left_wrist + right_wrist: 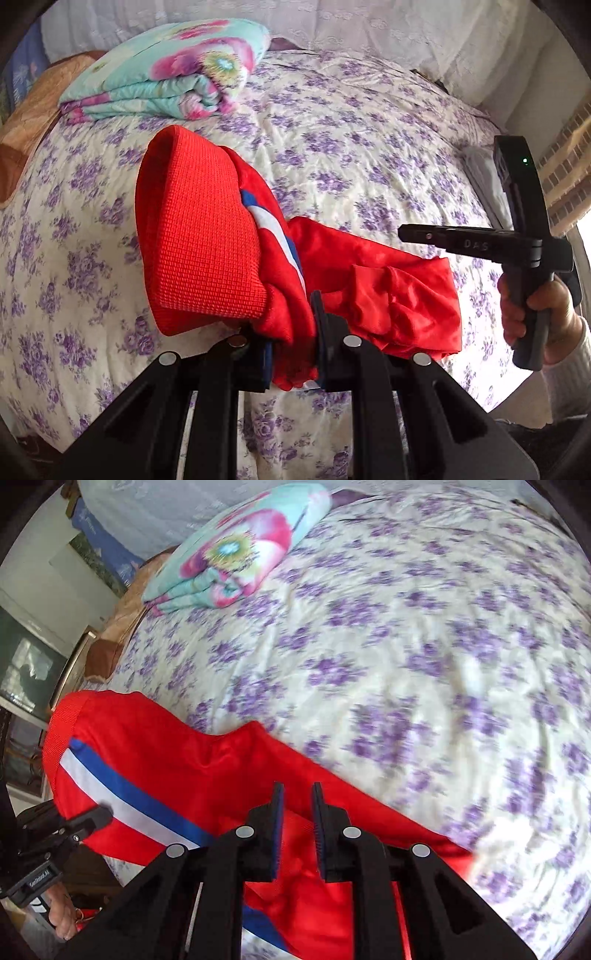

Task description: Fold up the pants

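My left gripper (291, 350) clamps the bunched red pants (207, 240) above the bed (369, 147) near its front edge; my right gripper (297, 830), jaws narrow and empty, must next catch the loose end.

Floral-quilted bed (351, 122) (folded blanket (166, 74) atop)

Bright daylight; right wrist view motion-blurred, fisheye edges curved and dark

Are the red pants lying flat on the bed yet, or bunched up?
Bunched and lifted. The red pants hang crumpled from the left gripper, which is clamped on the fabric, with the waistband curled over above the bedspread.
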### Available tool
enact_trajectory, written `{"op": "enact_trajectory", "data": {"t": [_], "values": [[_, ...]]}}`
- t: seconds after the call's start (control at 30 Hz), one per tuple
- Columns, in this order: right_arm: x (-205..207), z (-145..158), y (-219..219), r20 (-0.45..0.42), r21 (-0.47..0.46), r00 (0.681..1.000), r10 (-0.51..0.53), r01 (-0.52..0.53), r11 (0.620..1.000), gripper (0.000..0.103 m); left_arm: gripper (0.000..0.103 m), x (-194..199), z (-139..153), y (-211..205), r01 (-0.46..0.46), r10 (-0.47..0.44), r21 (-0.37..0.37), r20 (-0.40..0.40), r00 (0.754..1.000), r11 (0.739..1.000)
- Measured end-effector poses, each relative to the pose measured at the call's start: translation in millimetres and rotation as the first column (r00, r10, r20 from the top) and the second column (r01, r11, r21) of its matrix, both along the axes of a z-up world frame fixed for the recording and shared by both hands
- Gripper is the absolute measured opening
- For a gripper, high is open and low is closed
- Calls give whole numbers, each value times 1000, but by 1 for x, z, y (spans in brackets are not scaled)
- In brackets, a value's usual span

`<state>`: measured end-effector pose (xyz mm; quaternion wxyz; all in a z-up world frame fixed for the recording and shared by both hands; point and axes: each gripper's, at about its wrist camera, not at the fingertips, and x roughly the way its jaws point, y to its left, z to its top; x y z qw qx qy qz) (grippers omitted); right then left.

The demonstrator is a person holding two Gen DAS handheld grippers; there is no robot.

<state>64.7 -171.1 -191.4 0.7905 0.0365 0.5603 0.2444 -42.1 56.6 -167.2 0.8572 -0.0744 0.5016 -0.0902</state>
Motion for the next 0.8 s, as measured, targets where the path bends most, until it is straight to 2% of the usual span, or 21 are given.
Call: {"op": "enact_trajectory", "data": {"t": [0.1,0.2,0.27,0.3,0.37,0.4,0.43,0.5,0.57,0.6,0.7,0.77,0.8], "values": [[-17,4,-69,11,-17,992,-127,127,992,16,15,6,9,-41,162,-162,14,10,987,987],[-42,-7,-127,-13,-9,968,-249,249,969,16,15,6,-6,-99,337,-336,39,-25,941,941],[-61,-18,-152,-22,-33,953,-303,302,953,16,17,10,-35,-136,440,-436,29,-101,894,897],[-69,-27,-159,-32,-45,947,-321,319,947,16,24,14,-55,-151,476,-470,-1,-151,870,880],[-80,-45,-168,-74,-59,935,-347,343,938,16,36,23,-95,-175,504,-502,-60,-246,829,861],[-85,-53,-171,-98,-65,927,-361,356,932,16,36,23,-105,-184,519,-507,-34,-273,817,854],[-90,-57,-172,-117,-66,921,-373,367,928,16,36,20,-100,-194,536,-518,1,-258,816,844],[-97,-54,-171,-111,-44,923,-370,367,929,16,36,13,-77,-202,579,-569,-17,-211,795,815],[-100,-44,-165,-81,-25,934,-347,346,938,16,38,8,-56,-199,588,-586,-43,-162,794,808],[-100,-39,-160,-73,-8,940,-334,335,942,16,39,8,-47,-194,581,-582,-57,-144,800,812],[-97,-19,-144,-43,55,958,-282,284,957,16,39,15,-32,-167,515,-531,-143,-114,840,845],[-93,-5,-130,-11,79,971,-238,238,968,16,39,24,-31,-144,440,-466,-195,-112,878,876],[-92,1,-124,5,86,976,-218,217,972,16,39,30,-32,-133,401,-428,-197,-117,896,895]]}}
